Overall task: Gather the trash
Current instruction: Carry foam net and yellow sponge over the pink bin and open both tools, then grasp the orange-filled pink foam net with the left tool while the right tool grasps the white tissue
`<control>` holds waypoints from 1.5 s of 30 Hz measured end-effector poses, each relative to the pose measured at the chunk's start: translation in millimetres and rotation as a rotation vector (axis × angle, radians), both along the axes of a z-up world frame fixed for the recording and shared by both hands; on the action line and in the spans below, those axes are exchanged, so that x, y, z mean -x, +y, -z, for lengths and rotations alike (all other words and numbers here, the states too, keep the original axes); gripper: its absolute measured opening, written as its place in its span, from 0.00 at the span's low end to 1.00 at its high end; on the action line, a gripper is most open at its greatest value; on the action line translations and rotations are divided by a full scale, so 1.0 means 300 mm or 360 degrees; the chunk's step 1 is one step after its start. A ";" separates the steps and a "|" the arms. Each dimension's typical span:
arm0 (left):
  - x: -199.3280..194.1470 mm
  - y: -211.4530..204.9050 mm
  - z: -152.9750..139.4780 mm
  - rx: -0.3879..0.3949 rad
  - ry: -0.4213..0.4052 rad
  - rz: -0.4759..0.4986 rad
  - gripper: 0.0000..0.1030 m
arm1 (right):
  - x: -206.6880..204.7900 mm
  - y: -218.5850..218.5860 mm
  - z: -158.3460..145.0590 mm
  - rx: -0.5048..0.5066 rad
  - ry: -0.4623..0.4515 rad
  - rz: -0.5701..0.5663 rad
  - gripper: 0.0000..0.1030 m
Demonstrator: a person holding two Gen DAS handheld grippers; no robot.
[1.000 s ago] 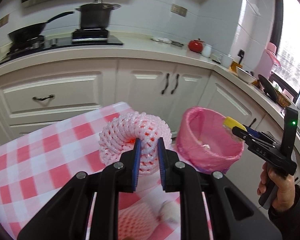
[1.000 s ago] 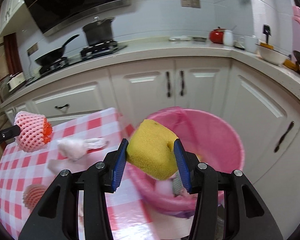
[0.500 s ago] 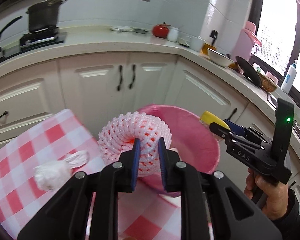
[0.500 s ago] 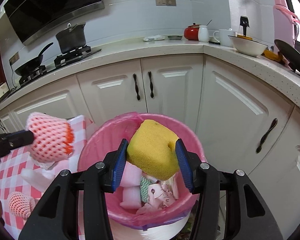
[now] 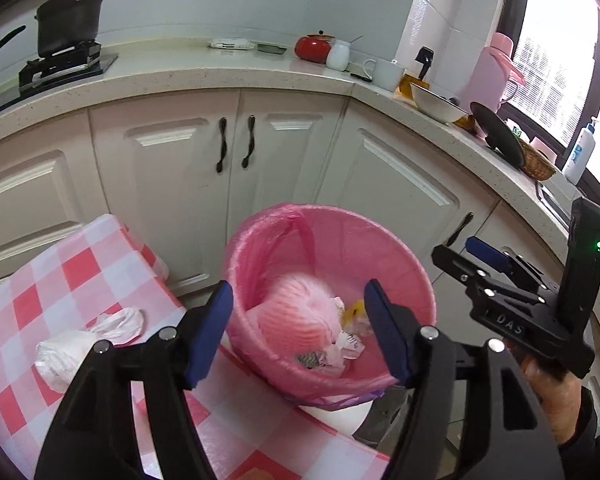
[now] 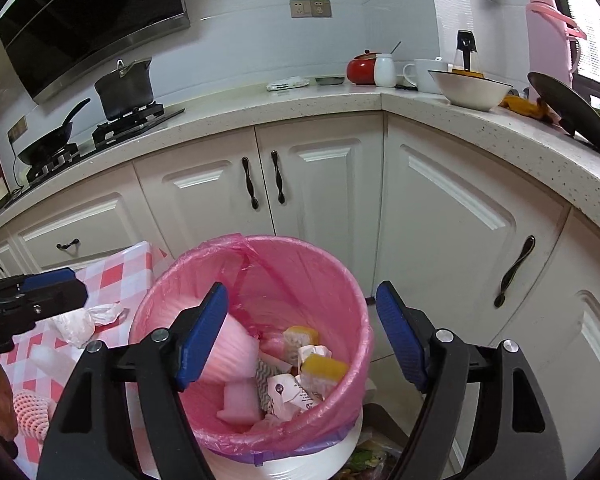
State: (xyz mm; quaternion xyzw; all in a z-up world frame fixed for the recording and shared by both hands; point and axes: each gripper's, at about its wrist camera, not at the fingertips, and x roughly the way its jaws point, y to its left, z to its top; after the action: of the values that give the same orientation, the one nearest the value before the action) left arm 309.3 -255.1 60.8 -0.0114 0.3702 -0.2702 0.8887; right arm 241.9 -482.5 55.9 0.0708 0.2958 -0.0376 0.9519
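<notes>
Left wrist view looks down past the left gripper (image 5: 298, 332), whose jaws are opening with nothing clamped between them; beyond the pads a blurred pink foam net (image 5: 300, 316) is inside the pink-lined trash bin (image 5: 400, 264), apparently mid-drop or just landed. From the right wrist view the right gripper (image 6: 302, 338) is likewise opening and empty above the same bin (image 6: 352, 304), and a yellow sponge (image 6: 324, 368) lies among paper scraps and white foam pieces at the bottom. So two items look delivered at this moment, and the bin already holds a fair pile. Work remains on the checked tablecloth (image 5: 80, 264) beside the bin: a crumpled white plastic bag (image 5: 80, 344) sits near the table's edge, and the right wrist view shows another pink foam net (image 6: 32, 412) lower on the cloth, plus what may be a white foam piece near it, too blurred to be sure. My judgement is that the collection is well under way but not finished, with at least two pieces left to fetch.
</notes>
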 end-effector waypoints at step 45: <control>0.480 0.735 0.322 -0.0100 0.0242 -0.0459 0.68 | 0.366 0.587 0.136 0.0036 0.0087 -0.0431 0.82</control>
State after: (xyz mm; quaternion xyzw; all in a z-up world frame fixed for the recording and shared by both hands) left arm 165.2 -34.8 -35.9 -0.0571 0.4391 -0.1265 0.8877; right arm 132.0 -306.4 15.1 0.0186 0.3279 0.0859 0.9406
